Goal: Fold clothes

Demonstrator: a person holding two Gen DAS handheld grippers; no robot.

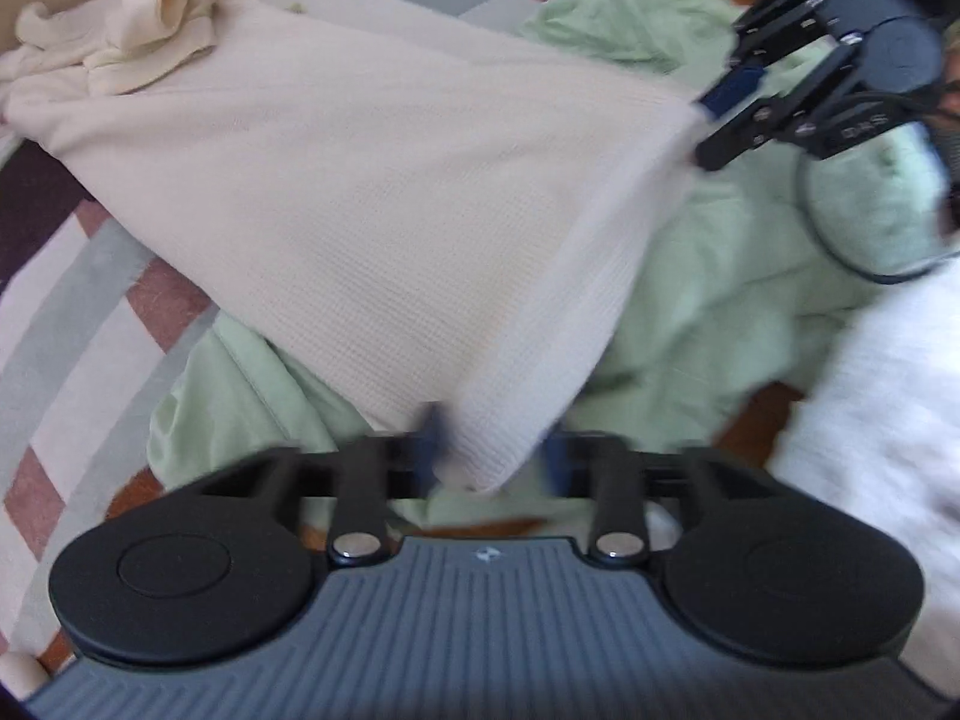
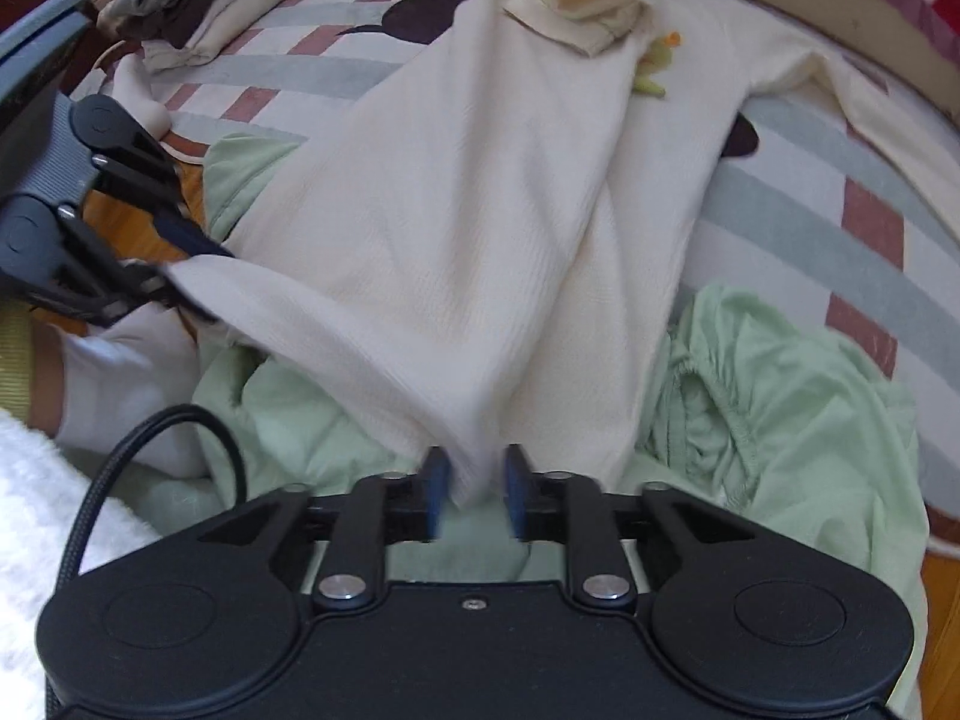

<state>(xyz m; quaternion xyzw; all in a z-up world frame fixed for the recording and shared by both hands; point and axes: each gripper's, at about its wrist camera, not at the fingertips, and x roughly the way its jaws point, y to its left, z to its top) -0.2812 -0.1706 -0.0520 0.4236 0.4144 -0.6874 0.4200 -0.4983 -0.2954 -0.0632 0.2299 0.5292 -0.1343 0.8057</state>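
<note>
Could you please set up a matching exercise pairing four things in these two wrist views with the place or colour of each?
Things:
1. cream garment
2. green garment
3. striped rug
4. pile of folded clothes

Descriptions:
A. pale green, crumpled beneath the cream fabric
B. at the far left edge of the rug in the right wrist view
C. grey, white and reddish bands, under everything
D. stretched out, with a corner between the jaws of each gripper

Pairs: 1-D, 2-A, 3-C, 4-B
</note>
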